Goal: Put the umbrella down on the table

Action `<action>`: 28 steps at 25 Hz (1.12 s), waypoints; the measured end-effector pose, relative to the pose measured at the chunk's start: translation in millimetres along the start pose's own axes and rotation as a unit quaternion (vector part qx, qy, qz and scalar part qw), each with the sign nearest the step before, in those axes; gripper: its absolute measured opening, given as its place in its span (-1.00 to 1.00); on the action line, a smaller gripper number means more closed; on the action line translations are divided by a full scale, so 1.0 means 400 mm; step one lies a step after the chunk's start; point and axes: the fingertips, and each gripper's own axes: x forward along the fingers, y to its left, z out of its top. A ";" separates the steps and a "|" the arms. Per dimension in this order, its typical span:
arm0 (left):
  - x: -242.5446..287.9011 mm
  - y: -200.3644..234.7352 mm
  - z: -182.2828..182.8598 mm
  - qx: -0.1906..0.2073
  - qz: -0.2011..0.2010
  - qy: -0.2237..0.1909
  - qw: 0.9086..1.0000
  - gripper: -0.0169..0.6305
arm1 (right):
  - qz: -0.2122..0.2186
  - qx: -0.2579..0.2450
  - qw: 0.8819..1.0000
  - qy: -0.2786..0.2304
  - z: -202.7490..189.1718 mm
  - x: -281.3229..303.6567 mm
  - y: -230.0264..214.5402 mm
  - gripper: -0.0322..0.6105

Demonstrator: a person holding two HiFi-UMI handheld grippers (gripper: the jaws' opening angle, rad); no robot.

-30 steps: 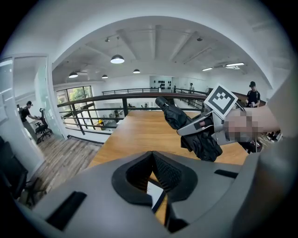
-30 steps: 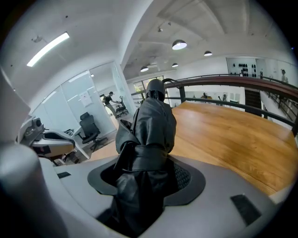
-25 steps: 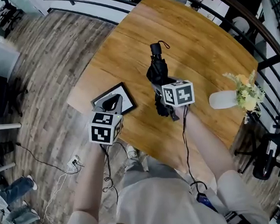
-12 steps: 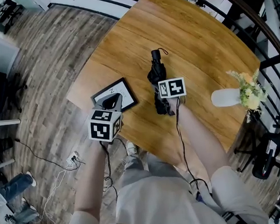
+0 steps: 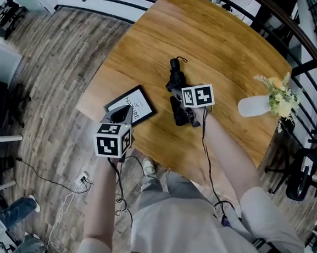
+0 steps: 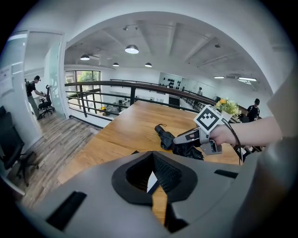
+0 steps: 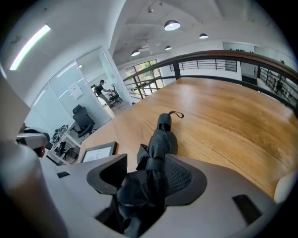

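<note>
A folded black umbrella (image 5: 176, 88) lies along the round wooden table (image 5: 223, 46), its handle and wrist loop pointing away from me. My right gripper (image 5: 179, 109) straddles its bunched near end. In the right gripper view the umbrella (image 7: 160, 139) runs between the two pads; the jaws are opening, and a gap shows beside the left pad. My right gripper (image 7: 146, 174) is low over the tabletop. My left gripper (image 5: 122, 116) hovers over the table's near left edge, its jaws together on nothing (image 6: 151, 179). The left gripper view shows the umbrella (image 6: 168, 139) farther along the table.
A black-framed picture (image 5: 130, 104) lies flat near the table's left edge, just beyond my left gripper. A white vase with flowers (image 5: 259, 109) stands at the right. Black railings curve behind the table. Wooden floor lies below on the left.
My right gripper has sunk with the umbrella, which now rests flat on the table. The left gripper has drifted slightly toward me and to the left.
</note>
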 end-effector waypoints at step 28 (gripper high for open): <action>-0.434 -0.084 0.311 0.117 -0.018 -0.190 0.975 -0.90 | 0.061 -0.161 0.933 -0.315 0.300 -0.755 0.478 -0.70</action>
